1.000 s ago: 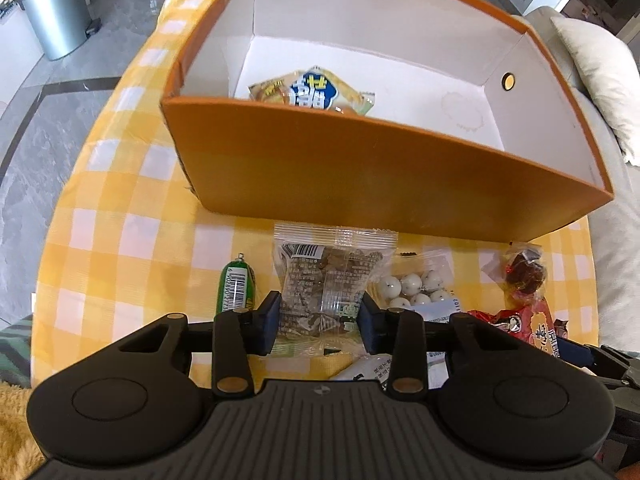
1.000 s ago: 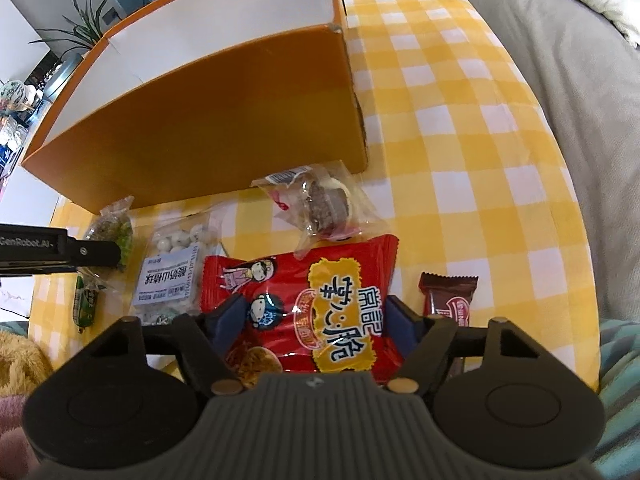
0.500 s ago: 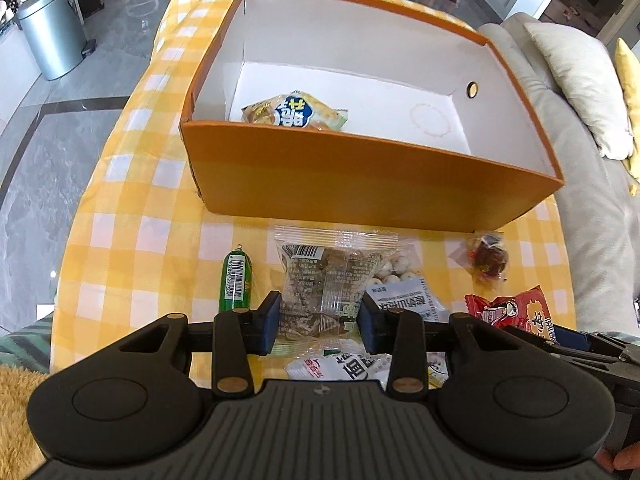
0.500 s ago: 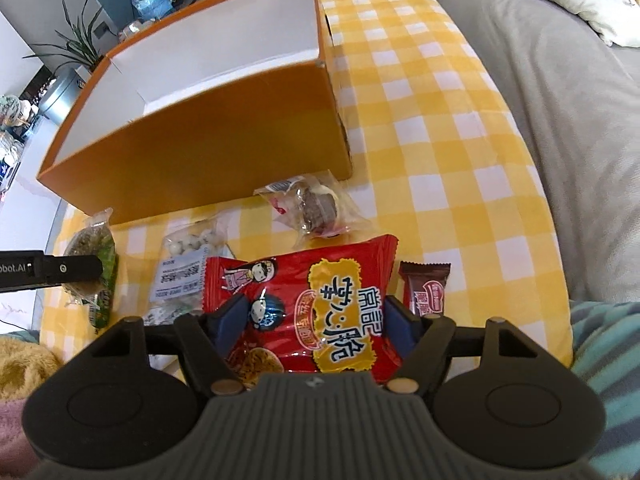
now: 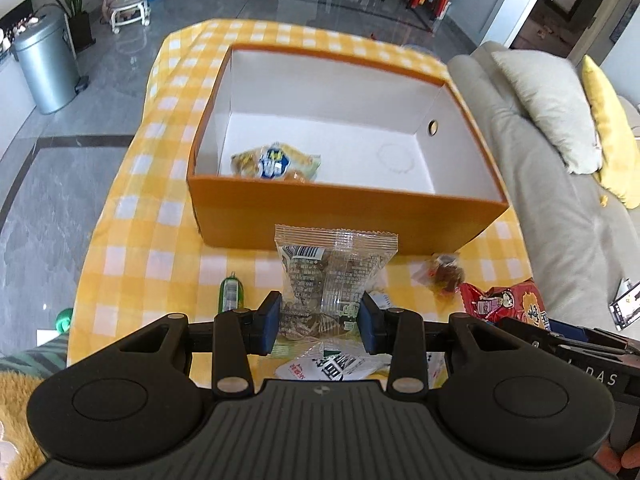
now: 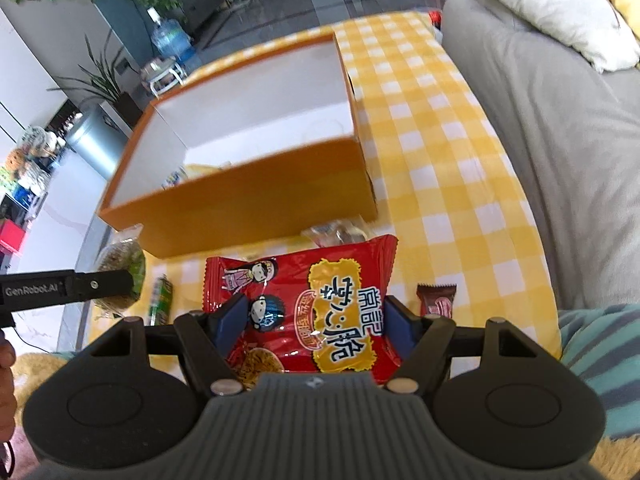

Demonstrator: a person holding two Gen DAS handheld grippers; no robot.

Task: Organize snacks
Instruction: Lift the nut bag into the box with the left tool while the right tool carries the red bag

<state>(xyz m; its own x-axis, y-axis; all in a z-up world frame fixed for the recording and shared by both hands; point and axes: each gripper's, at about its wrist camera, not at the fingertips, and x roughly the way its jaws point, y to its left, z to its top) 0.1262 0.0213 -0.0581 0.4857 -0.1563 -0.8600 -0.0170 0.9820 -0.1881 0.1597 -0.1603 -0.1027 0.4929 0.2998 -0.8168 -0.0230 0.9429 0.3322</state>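
Observation:
My left gripper [image 5: 320, 322] is shut on a clear packet of brown snacks [image 5: 334, 276], held above the yellow checked tablecloth [image 5: 132, 256]. In front of it stands the orange box [image 5: 344, 212] with a white inside, where one yellow and blue snack bag [image 5: 276, 162] lies. My right gripper [image 6: 314, 326] is shut on a red noodle-snack bag [image 6: 316, 300], lifted off the cloth in front of the orange box [image 6: 256, 200]. The left gripper's arm [image 6: 68, 286] with its packet shows at the left of the right wrist view.
On the cloth lie a green stick packet [image 5: 231, 294], a white sachet [image 5: 332, 364], a small clear-wrapped dark snack [image 5: 444, 274] and a brown chocolate bar [image 6: 436, 300]. A grey sofa [image 6: 560, 140] with cushions runs along the right; a metal bin [image 5: 46, 68] stands on the floor.
Both grippers have risen with their packets still held, so the box and table look smaller and farther below. More of the box's inside shows now.

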